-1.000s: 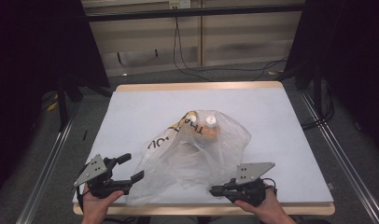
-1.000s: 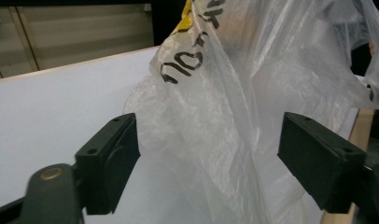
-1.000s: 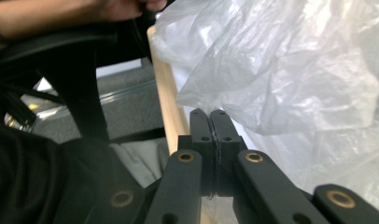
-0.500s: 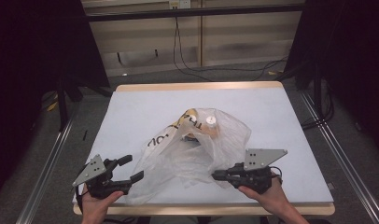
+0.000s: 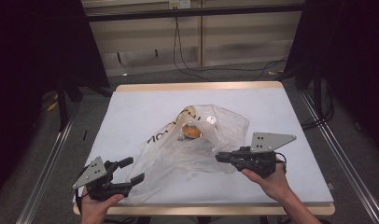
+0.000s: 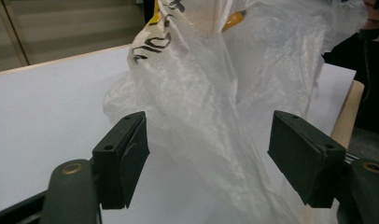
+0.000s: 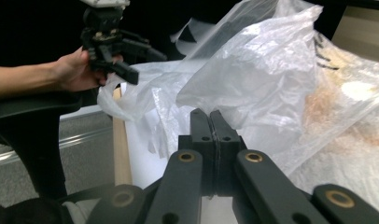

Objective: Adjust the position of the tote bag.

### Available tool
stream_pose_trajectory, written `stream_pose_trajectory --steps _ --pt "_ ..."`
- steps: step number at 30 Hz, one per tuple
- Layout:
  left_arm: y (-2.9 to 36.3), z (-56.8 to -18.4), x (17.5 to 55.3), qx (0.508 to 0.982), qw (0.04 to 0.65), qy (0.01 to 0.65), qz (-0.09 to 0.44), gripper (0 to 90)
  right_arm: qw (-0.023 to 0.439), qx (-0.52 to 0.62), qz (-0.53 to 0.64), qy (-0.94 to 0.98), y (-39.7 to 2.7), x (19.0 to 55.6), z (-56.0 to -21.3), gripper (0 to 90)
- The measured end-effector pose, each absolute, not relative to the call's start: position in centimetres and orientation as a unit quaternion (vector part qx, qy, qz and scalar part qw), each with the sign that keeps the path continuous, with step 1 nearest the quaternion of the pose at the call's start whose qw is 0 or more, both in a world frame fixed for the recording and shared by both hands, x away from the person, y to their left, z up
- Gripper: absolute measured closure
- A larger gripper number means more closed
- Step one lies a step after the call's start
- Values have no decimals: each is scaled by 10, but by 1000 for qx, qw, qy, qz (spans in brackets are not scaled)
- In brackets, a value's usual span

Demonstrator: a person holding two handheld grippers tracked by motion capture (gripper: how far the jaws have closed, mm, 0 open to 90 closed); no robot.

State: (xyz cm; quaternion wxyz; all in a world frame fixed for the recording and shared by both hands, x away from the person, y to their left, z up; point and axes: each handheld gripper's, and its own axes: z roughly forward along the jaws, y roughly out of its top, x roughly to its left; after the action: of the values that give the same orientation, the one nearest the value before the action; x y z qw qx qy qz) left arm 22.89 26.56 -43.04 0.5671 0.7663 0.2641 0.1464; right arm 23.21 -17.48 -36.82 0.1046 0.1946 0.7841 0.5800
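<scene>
A crumpled clear plastic bag (image 5: pixel 197 144) with black lettering lies in the middle of the white table (image 5: pixel 145 112). An orange item (image 5: pixel 191 131) shows through its film. My right gripper (image 5: pixel 219 157) is shut on the bag's near right edge and holds it off the table; in the right gripper view the jaws (image 7: pixel 210 116) meet with film bunched at their tips. My left gripper (image 5: pixel 133 169) stands open at the bag's near left corner. In the left gripper view the bag (image 6: pixel 201 93) hangs between and ahead of the spread pads (image 6: pixel 131 154), untouched.
The table's wooden front edge (image 5: pixel 201 208) runs just under both hands. Metal rails (image 5: pixel 47 163) flank the table. Cables (image 5: pixel 187 70) lie on the floor beyond the far edge, with dark curtains at both sides.
My right gripper has risen and moved inward over the table, pulling the bag's edge up with it. The bag's folds have shifted. The left gripper has stayed where it was.
</scene>
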Motion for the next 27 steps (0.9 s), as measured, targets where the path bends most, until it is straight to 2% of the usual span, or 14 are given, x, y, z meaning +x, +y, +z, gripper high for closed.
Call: stream_pose_trajectory --steps 4,6,7,9,11,13,14,18,20,27 --pt "263 -433 215 778 556 253 150 256 108 190 580 784 -175 232 -365 899" --pt "264 -432 215 779 553 252 152 306 110 190 583 783 -175 233 -364 899" --pt "264 -433 215 780 551 256 154 358 114 190 583 781 -175 233 -363 899" --pt "267 -435 218 785 543 256 150 379 112 191 586 780 -175 232 -362 900" --pt "272 -437 220 785 538 266 154 477 118 191 588 777 -177 231 -360 899" --pt "274 -437 220 783 539 271 151 495 121 193 588 776 -179 232 -359 900" --pt "274 -438 220 779 548 268 146 571 123 195 591 773 -181 232 -359 900" --pt "277 -435 220 784 549 254 141 760 130 197 595 768 -186 232 -356 900" --pt "277 -432 220 779 555 256 139 806 135 198 596 766 -189 232 -353 900" --pt "283 -414 223 754 587 252 153 844 159 207 607 751 -206 230 -340 900"
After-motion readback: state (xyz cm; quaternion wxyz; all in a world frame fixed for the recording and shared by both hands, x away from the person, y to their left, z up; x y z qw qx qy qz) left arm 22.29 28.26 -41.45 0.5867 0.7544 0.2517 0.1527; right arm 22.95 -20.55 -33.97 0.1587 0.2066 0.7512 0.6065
